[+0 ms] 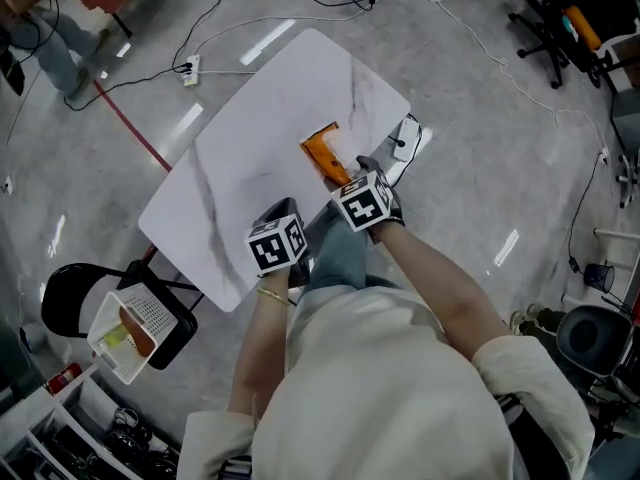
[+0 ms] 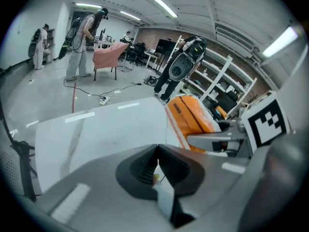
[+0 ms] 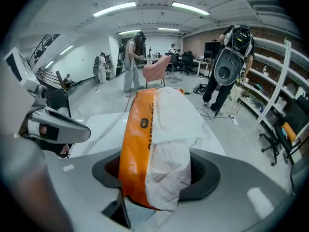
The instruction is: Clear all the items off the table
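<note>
The right claw (image 3: 155,174) has its jaws standing fairly wide and clamped on an orange-and-white packet (image 3: 157,129). The packet rises from between the pads and juts out well past the tips, with its orange wrapper on the side towards the left claw (image 3: 54,124) and crumpled white material on the far side. In the head view the right claw (image 1: 342,175) holds the packet (image 1: 322,150) over the white, grey-veined worktop (image 1: 250,138). The packet points away from the person, and from here I cannot tell whether its far end touches the surface. The left claw (image 2: 157,167) is closed, its two dark pads meeting in a narrow line. A tiny pale speck shows where they join, too small to identify. In the head view the left claw (image 1: 284,210) sits just beside the right one, nearer the worktop's near edge, and both point steeply down. In the left gripper view the packet (image 2: 189,117) lies just ahead and to the right of that claw, with the right claw (image 2: 212,140) gripping it from below. Behind the left claw and off to its left, beyond the worktop's corner, a black folding chair (image 1: 68,298) carries a white basket (image 1: 112,360) with something orange and yellow-green inside. Cables (image 1: 300,16) trail across the grey floor ahead of both claws.
</note>
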`<state>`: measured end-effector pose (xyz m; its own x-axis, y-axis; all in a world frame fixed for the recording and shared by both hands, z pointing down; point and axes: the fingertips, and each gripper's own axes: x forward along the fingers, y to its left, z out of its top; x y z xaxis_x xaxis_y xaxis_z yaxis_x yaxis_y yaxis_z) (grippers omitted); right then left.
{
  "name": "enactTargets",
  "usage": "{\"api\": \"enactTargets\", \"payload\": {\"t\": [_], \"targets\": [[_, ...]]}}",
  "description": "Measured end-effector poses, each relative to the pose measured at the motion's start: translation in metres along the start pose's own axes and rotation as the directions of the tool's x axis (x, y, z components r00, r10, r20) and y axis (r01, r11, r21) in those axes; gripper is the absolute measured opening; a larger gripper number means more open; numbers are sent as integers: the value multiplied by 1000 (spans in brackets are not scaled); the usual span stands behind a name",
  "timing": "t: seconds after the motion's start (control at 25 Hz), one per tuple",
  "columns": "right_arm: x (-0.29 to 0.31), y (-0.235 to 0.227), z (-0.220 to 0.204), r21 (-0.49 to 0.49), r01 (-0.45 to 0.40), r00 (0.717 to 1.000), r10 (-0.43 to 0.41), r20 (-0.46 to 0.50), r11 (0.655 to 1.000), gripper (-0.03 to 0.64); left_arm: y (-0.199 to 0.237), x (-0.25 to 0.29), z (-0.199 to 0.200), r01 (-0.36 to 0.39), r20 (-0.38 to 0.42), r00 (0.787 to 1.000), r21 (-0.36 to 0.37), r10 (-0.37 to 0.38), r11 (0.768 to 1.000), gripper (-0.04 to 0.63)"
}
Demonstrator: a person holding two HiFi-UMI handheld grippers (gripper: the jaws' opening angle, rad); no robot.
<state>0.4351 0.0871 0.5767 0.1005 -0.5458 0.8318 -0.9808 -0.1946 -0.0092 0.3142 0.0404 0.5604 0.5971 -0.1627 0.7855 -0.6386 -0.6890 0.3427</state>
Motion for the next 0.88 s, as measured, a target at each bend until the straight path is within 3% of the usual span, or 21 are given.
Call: {"api": "enactTargets", "payload": {"t": [0.88], "targets": [[-94, 76, -50, -23, 18, 996, -16, 83, 1000, 288, 6, -92, -62, -10, 38, 999, 59, 8, 998, 9]]}}
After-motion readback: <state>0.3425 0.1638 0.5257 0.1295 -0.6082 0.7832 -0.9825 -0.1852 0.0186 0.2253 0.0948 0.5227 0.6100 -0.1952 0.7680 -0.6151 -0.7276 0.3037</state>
